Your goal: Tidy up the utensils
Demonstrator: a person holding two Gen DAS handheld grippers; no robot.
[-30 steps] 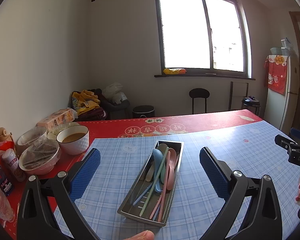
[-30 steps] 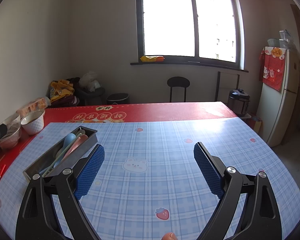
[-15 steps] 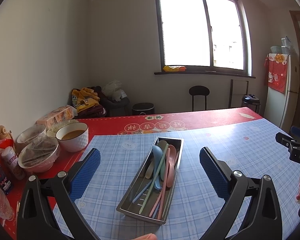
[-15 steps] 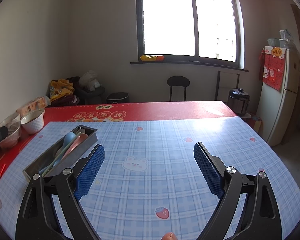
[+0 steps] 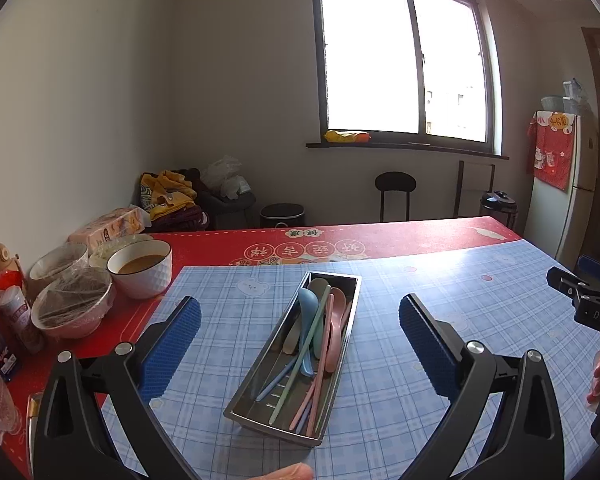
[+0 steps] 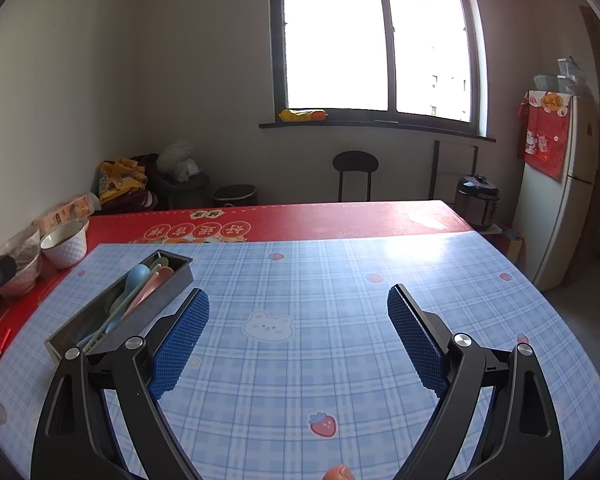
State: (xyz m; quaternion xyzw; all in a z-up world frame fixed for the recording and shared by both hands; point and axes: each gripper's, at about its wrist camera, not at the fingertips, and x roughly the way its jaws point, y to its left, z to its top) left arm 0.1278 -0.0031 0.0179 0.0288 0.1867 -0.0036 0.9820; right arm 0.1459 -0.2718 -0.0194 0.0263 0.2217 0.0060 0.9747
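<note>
A narrow metal tray (image 5: 342, 374) lies on the blue checked tablecloth (image 5: 480, 304). It holds several pastel utensils: a blue spoon (image 5: 309, 304), a pink spoon (image 5: 337, 304), and green and pink chopsticks (image 5: 300, 364). My left gripper (image 5: 299, 330) is open and empty, hovering above the tray with a finger on each side. My right gripper (image 6: 298, 326) is open and empty over bare cloth. In the right wrist view the tray (image 6: 156, 298) lies to the gripper's left.
A white bowl of brown liquid (image 5: 141, 266), two film-covered bowls (image 5: 74, 306), snack packs and bottles crowd the left table edge on the red cloth (image 5: 380, 236). The right gripper's body (image 5: 588, 296) shows at the right. Beyond the table stand a stool, bin and fridge.
The left view has drifted slightly, so the tray sits a little lower and closer between the fingers. The right gripper has barely moved. Both stay open.
</note>
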